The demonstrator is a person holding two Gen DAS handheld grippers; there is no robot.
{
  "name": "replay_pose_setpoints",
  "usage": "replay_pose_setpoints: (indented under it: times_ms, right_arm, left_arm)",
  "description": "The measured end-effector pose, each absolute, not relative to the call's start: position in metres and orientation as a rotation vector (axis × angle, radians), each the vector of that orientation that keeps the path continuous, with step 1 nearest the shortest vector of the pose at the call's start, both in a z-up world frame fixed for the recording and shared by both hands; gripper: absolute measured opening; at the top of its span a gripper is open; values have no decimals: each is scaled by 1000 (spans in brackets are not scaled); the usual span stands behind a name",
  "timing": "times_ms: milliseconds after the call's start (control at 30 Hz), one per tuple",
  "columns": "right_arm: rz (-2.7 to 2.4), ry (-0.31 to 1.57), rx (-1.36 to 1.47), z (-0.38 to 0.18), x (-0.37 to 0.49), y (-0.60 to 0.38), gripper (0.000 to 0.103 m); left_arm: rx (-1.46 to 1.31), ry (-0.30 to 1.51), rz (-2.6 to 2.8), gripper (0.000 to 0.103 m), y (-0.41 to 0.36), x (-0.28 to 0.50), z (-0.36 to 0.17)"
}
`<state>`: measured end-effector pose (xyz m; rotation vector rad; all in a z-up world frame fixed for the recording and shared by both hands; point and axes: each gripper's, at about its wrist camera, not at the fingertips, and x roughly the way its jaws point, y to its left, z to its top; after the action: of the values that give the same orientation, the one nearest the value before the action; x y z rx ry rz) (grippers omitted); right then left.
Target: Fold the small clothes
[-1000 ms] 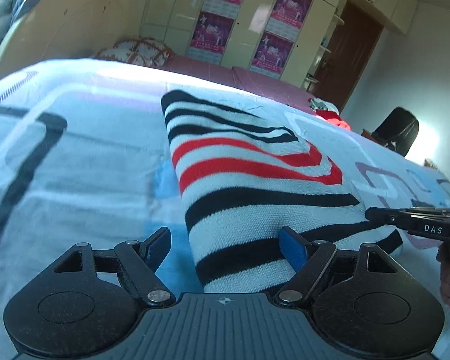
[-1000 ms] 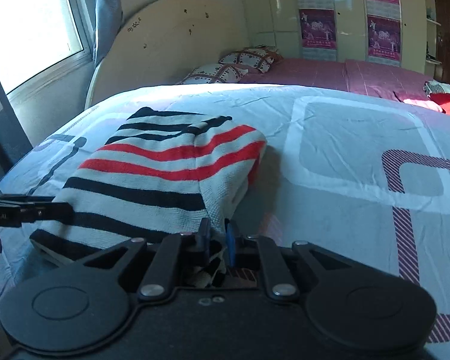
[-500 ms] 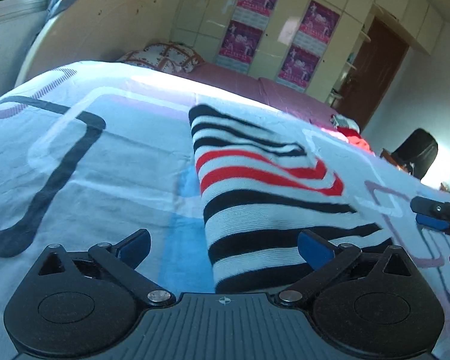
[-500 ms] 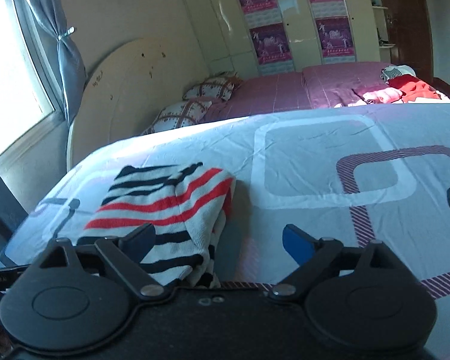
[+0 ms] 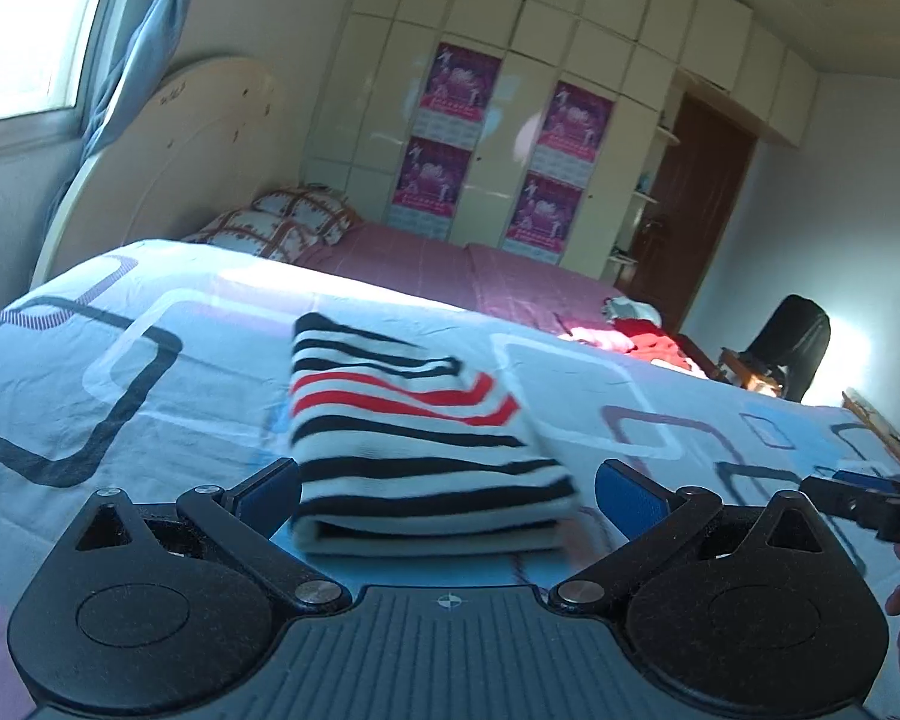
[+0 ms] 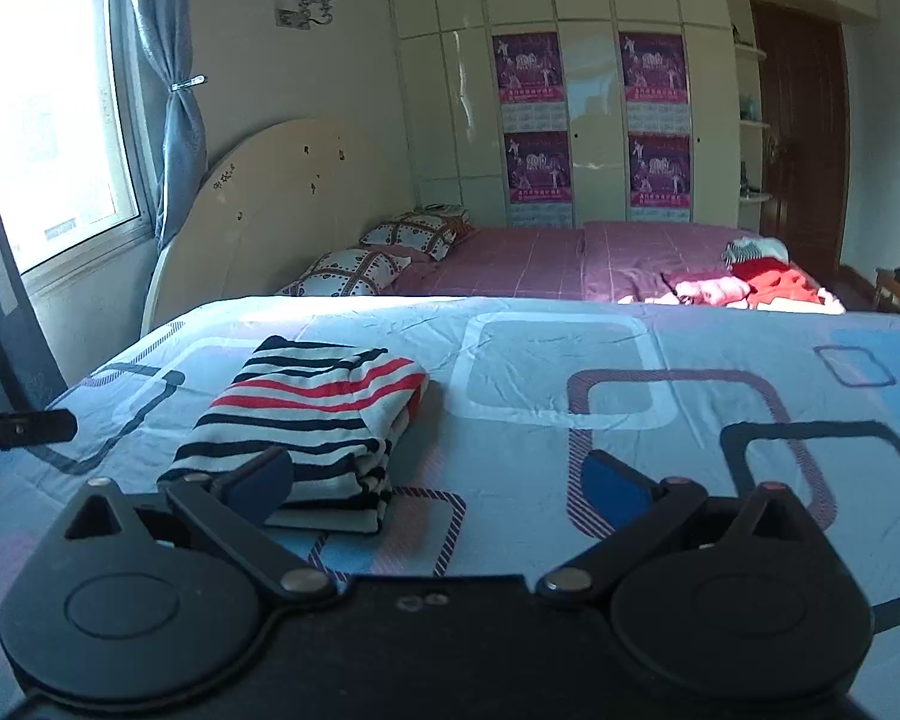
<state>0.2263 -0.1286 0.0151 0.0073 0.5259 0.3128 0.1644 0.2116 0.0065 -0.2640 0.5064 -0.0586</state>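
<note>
A folded striped garment, white with black and red stripes, lies flat on the light blue patterned bedsheet. It also shows in the right wrist view. My left gripper is open and empty, held above the garment's near edge. My right gripper is open and empty, held above the sheet to the right of the garment. The right gripper's tip shows at the right edge of the left wrist view. The left gripper's tip shows at the left edge of the right wrist view.
A second bed with a pink cover, pillows and a heap of red and pink clothes stands behind. A headboard, window, wardrobe with posters, door and dark chair surround it.
The right gripper has let go of the garment's corner and opened. Both grippers have lifted and pulled back from the folded garment, which stays on the sheet.
</note>
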Motion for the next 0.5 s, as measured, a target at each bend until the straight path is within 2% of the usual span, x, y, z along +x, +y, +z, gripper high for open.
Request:
replay_pose_setpoints:
  times_ms: [267, 500]
  right_arm:
    - [321, 477, -33, 43, 136, -141, 102]
    - [313, 491, -35, 44, 89, -138, 102]
  left_arm:
    - [-232, 450, -80, 103, 157, 74, 39]
    - [-210, 431, -92, 103, 131, 9, 52]
